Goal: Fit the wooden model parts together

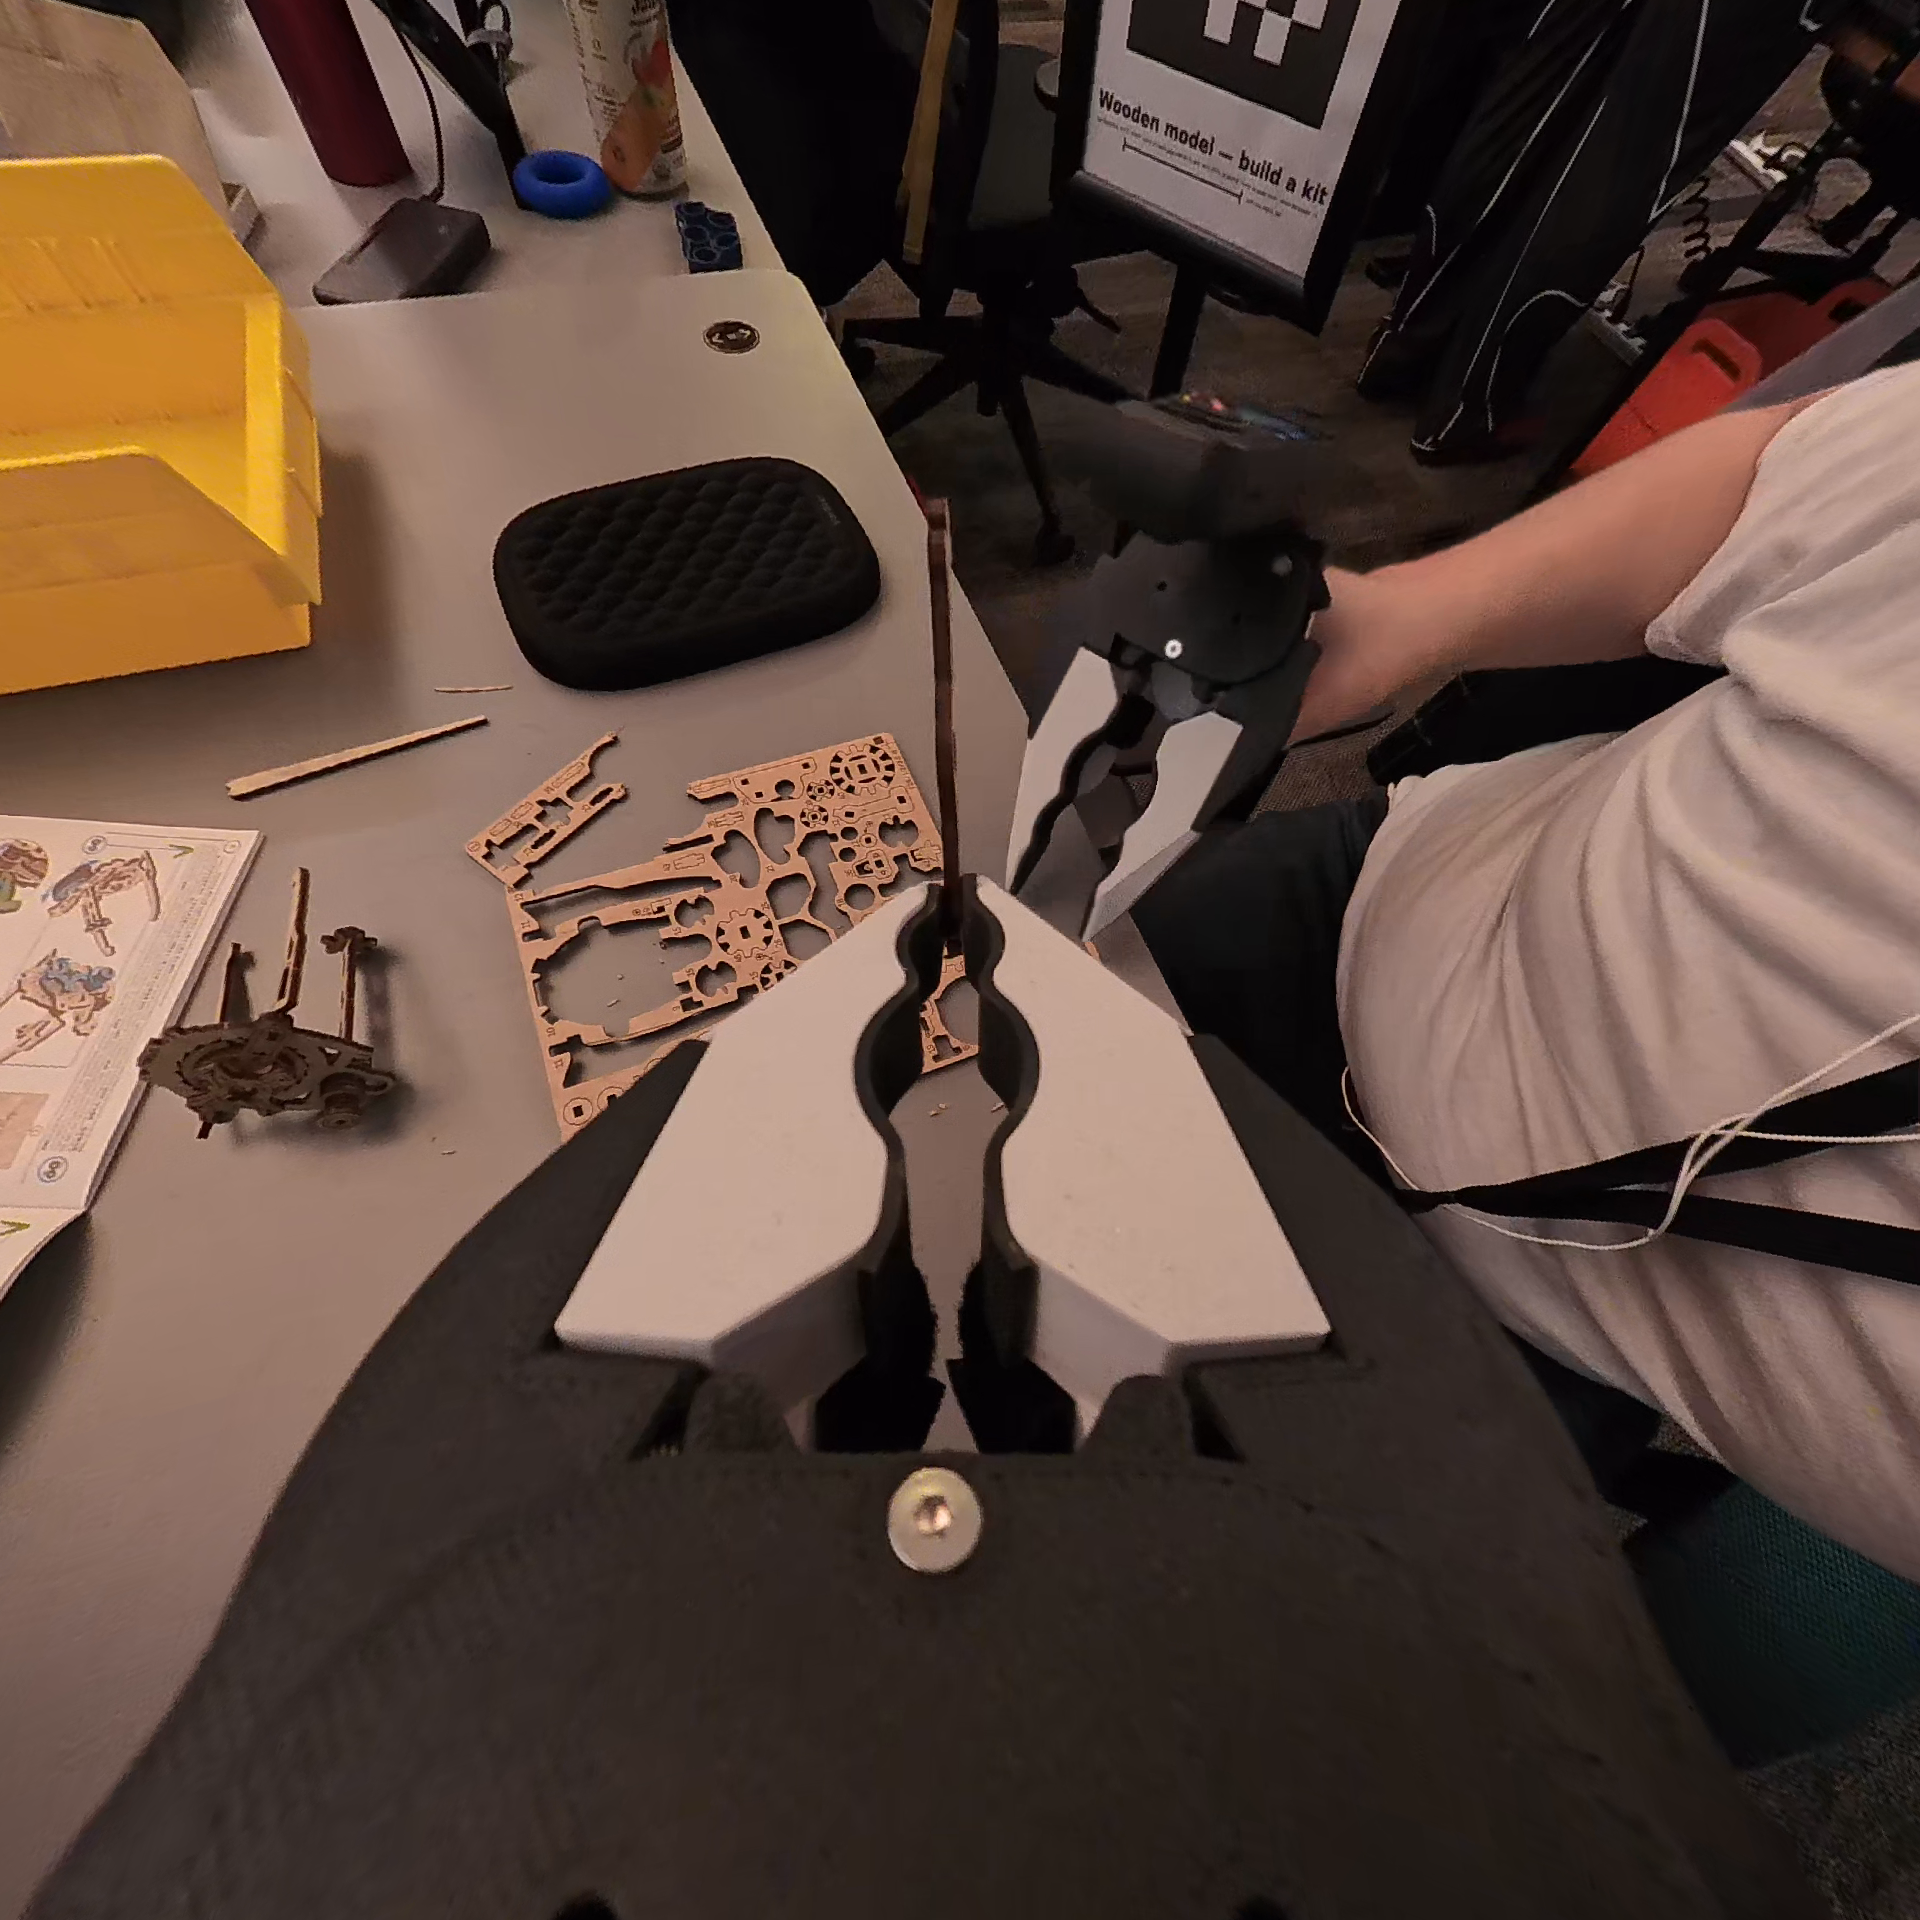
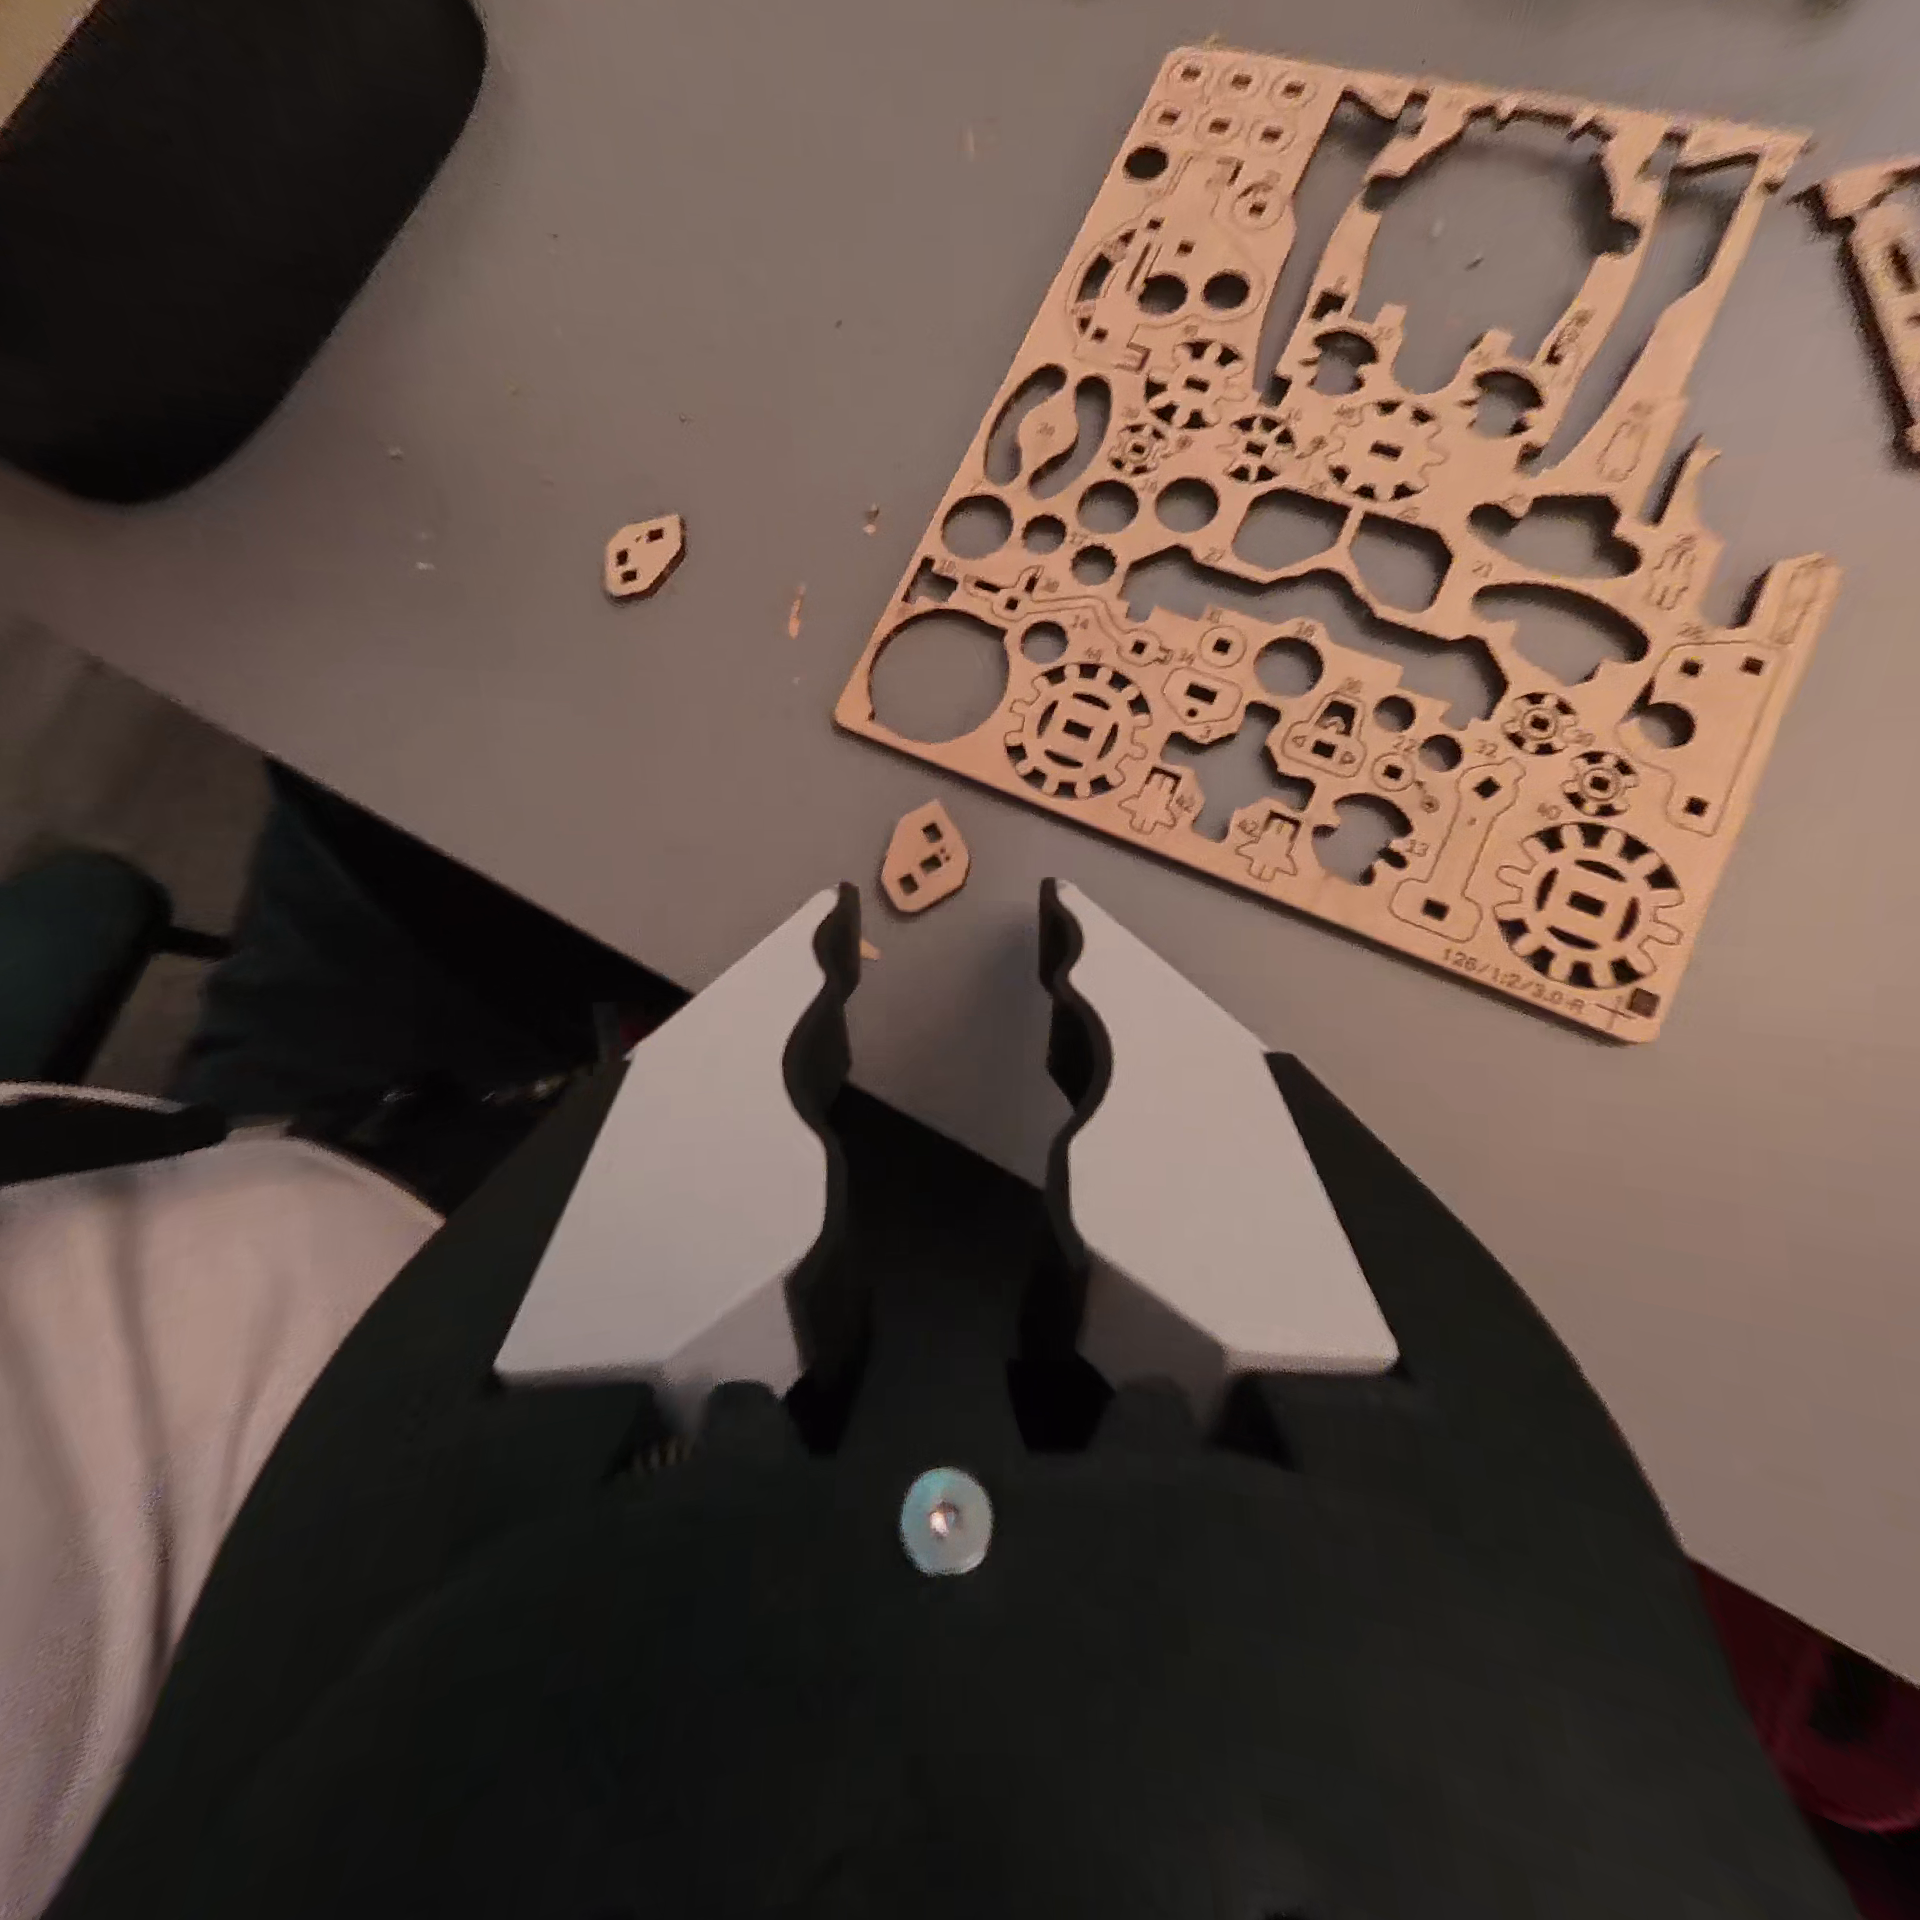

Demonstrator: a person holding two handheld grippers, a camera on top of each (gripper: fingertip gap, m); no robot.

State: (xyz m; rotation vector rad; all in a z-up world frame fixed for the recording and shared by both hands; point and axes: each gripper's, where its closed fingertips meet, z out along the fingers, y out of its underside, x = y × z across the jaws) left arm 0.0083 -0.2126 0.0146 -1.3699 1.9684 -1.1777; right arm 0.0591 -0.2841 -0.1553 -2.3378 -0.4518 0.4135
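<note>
Pinching a thin dark wooden strip [image 1: 941,717] at its tips, the left gripper [image 1: 951,899] holds it standing straight up in the middle of the frame. Behind it on the grey table [image 1: 436,436] lies a pale wooden parts sheet [image 1: 717,935] with many holes. At the left of the frame sits a dark half-built model with gears [image 1: 275,1049], next to an instruction booklet [image 1: 94,987]. The right gripper [image 2: 948,904] has its fingers apart and holds nothing. 1 small wooden piece [image 2: 922,857] lies just past its tips, and another small piece [image 2: 644,558] lies farther up, left of the sheet.
</note>
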